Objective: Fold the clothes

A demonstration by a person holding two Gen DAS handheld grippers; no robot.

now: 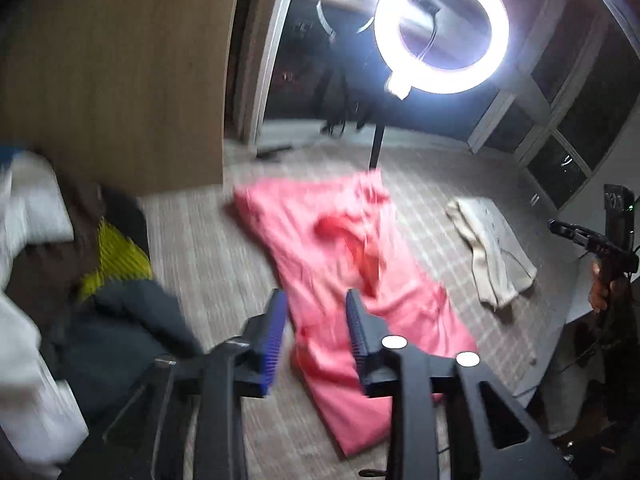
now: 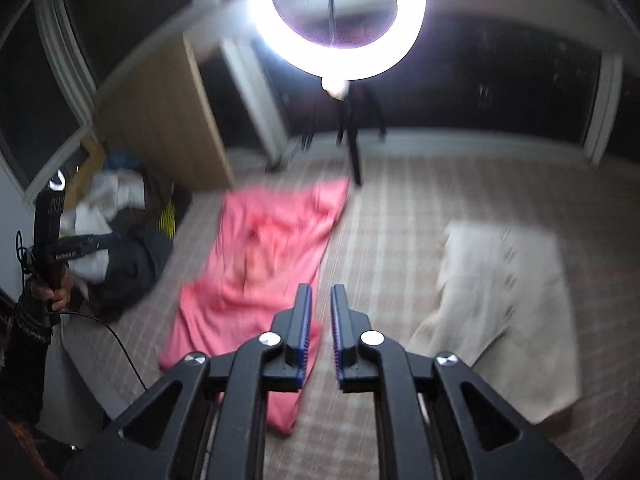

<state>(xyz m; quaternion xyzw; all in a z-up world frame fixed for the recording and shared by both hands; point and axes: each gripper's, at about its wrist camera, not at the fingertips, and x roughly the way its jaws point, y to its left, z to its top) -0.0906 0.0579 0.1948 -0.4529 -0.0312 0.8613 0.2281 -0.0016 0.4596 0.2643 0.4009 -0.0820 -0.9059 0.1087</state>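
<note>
A pink garment (image 1: 344, 248) lies folded in a long strip on the checked surface (image 1: 208, 248); it also shows in the right wrist view (image 2: 256, 264). My left gripper (image 1: 316, 298) hovers above its near part, open, with nothing between the blue pads. My right gripper (image 2: 321, 294) hangs over the pink garment's right edge, jaws a narrow gap apart and empty. A cream garment (image 1: 490, 254) lies flat to the right (image 2: 500, 292). In the left wrist view the right gripper shows at the far right edge (image 1: 558, 227). In the right wrist view the left gripper (image 2: 114, 237) shows at the far left.
A pile of unfolded clothes (image 1: 80, 264), white, brown, yellow and dark grey, lies at the left (image 2: 120, 232). A lit ring light (image 1: 440, 28) on a black stand (image 1: 376, 146) stands beyond the pink garment. A wooden cabinet (image 1: 120, 72) rises at the back left. A black cable (image 2: 116, 340) trails by the hand.
</note>
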